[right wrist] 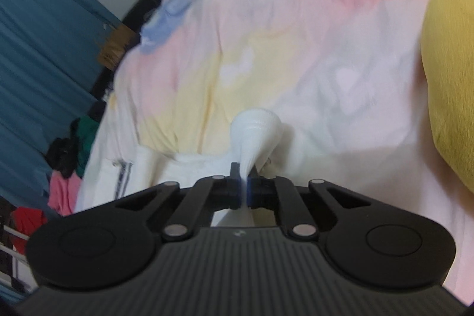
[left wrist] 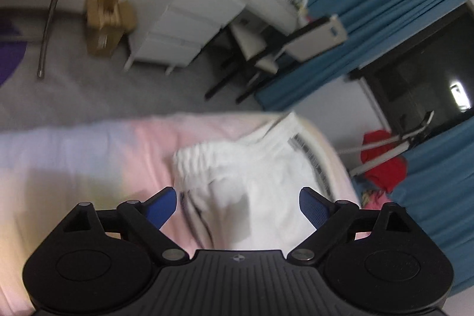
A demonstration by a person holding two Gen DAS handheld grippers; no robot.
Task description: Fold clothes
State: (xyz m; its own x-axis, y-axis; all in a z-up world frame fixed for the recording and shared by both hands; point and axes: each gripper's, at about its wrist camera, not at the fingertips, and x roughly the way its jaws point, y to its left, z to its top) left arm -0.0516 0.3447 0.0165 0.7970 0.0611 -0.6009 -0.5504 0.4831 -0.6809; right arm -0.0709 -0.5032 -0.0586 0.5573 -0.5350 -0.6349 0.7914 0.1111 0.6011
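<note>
My left gripper [left wrist: 238, 205] is hanging over the garment [left wrist: 254, 168], which is lying on the bedspread [left wrist: 89, 156]. My right gripper [right wrist: 243, 187] is pinching its bunched edge [right wrist: 256, 135]. A pillow [right wrist: 450, 73] is sitting far right; drawers [left wrist: 183, 17] are standing beyond the bed.

— Item?
— White garment [left wrist: 251, 173], with a gathered elastic band and dark side stripes.
— Condition?
— Crumpled, unfolded, lying on the pastel bedspread [right wrist: 296, 49]; one ribbed edge [right wrist: 256, 126] bunched and lifted.
</note>
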